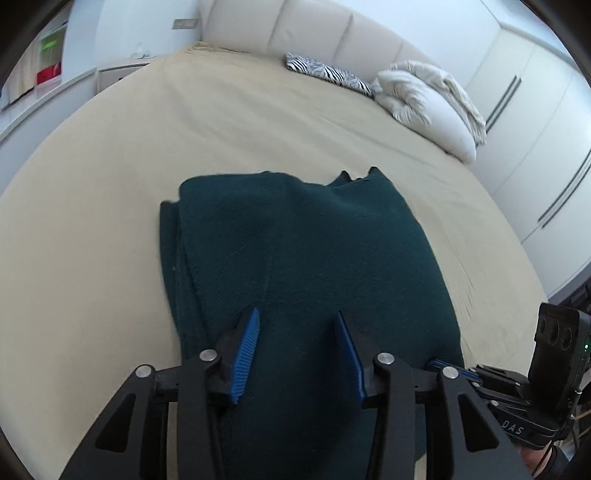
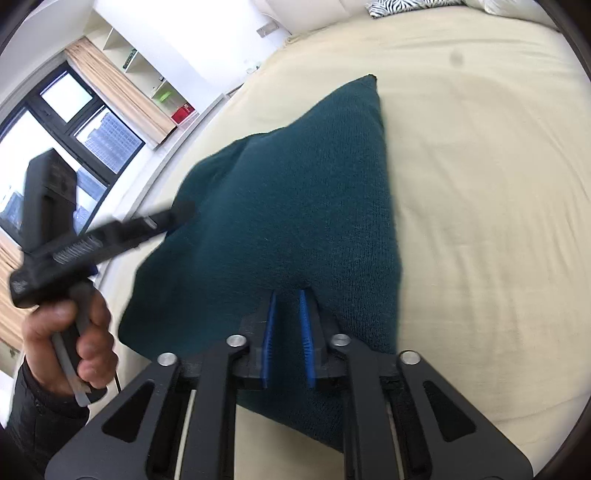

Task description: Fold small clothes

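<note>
A dark green knitted garment [image 1: 306, 251] lies folded in layers on the beige bed sheet [image 1: 147, 155]. My left gripper [image 1: 297, 317] hovers over its near end with the blue pads wide apart, holding nothing. In the right wrist view the same garment [image 2: 295, 192] lies ahead. My right gripper [image 2: 288, 293] sits at its near edge with the blue pads a narrow gap apart; garment fabric fills the gap, though a grip cannot be made out. The right gripper also shows at the lower right of the left wrist view [image 1: 454, 369], at the garment's edge.
A white duvet bundle [image 1: 428, 103] and a zebra-print pillow [image 1: 328, 72] lie at the bed's far end by the padded headboard [image 1: 295, 29]. White wardrobes [image 1: 535, 147] stand on the right. A window [image 2: 55, 122] and shelves [image 2: 147, 74] are on the left.
</note>
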`<state>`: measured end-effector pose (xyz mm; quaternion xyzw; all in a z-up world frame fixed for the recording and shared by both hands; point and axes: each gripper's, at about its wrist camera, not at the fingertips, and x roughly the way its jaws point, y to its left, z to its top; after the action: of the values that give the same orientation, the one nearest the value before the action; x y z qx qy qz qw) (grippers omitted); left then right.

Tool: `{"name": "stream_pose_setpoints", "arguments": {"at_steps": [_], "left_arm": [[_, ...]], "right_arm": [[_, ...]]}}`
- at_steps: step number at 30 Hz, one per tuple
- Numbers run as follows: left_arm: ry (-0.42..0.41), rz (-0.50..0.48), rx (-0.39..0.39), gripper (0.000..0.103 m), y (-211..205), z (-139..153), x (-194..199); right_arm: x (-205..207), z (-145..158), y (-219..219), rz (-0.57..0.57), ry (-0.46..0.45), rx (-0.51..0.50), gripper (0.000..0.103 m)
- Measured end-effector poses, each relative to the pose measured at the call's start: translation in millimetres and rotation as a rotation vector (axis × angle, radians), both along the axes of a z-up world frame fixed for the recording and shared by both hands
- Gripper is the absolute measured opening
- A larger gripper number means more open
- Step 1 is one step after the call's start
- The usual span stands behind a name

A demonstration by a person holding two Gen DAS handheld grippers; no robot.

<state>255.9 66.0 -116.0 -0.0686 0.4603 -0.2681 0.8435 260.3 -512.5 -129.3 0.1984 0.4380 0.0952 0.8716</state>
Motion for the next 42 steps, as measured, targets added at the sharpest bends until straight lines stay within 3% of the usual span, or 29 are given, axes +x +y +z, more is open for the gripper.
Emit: {"name": "stream_pose_setpoints", "arguments": {"at_steps": [3, 6, 11, 17, 22, 23, 25, 27, 31, 33, 35, 37, 39, 40, 42], "left_arm": [[0.004, 0.036, -0.057, 0.038, 15.2, -2.9, -4.0], [-0.017, 0.033, -0.06, 0.039, 18.4, -1.7, -9.0], [-0.049, 0.032, -0.074, 0.039, 15.7, -3.7, -18.6], [-0.088, 0.008, -0.002, 0.039, 13.1, -6.7, -27.1], [-0.063, 0.004, -0.011, 0.039, 14.9, -14.8, -21.7], [-0.067, 0.002, -0.006, 0.039, 14.6, -14.1, -21.7], [-0.062, 0.009, 0.017, 0.037, 13.2, -6.6, -22.0], [-0.073, 0.045, 0.023, 0.035, 13.6, 16.3, -21.8], [-0.15, 0.048, 0.013, 0.05, -4.7, 53.6, -14.9], [-0.124, 0.048, 0.034, 0.05, -23.3, 47.7, 2.7], [-0.053, 0.057, 0.048, 0.05, -35.6, 25.3, 28.5], [-0.011, 0.076, 0.076, 0.048, -39.1, 0.9, 47.8], [-0.017, 0.071, 0.02, 0.047, -33.5, -10.3, 57.9], [-0.012, 0.069, 0.0, 0.047, -30.8, -10.8, 60.4], [-0.017, 0.053, -0.015, 0.047, -30.0, -12.3, 62.6]], "right_arm": [[-9.1, -8.3, -19.6, -0.012, 0.0, 0.056, 0.0], [-12.4, -11.6, -38.0, -0.04, 0.009, 0.116, 0.0], [3.4, -25.7, -42.8, -0.062, 0.011, 0.129, 0.0], [6.8, -28.1, -28.2, -0.08, 0.018, 0.122, 0.0], [5.3, -7.4, -19.1, -0.07, 0.069, 0.103, 0.0], [5.2, 0.9, -17.1, -0.065, 0.059, 0.113, 0.006], [7.4, 19.5, -15.8, -0.048, 0.004, 0.128, 0.006], [18.1, 37.3, -13.1, -0.032, -0.038, 0.142, 0.006], [66.3, 48.2, -6.7, 0.004, -0.044, 0.195, 0.006], [90.4, 44.9, -4.2, -0.006, -0.032, 0.237, 0.006], [119.6, 36.7, 1.0, -0.01, -0.012, 0.306, 0.006], [143.0, 27.5, 2.0, -0.027, 0.032, 0.31, 0.006], [163.8, 6.2, -4.5, -0.081, 0.077, 0.289, 0.005], [168.7, -3.9, -13.5, -0.105, 0.084, 0.332, 0.0], [175.1, -13.7, -29.9, -0.156, 0.07, 0.391, 0.0]]}}
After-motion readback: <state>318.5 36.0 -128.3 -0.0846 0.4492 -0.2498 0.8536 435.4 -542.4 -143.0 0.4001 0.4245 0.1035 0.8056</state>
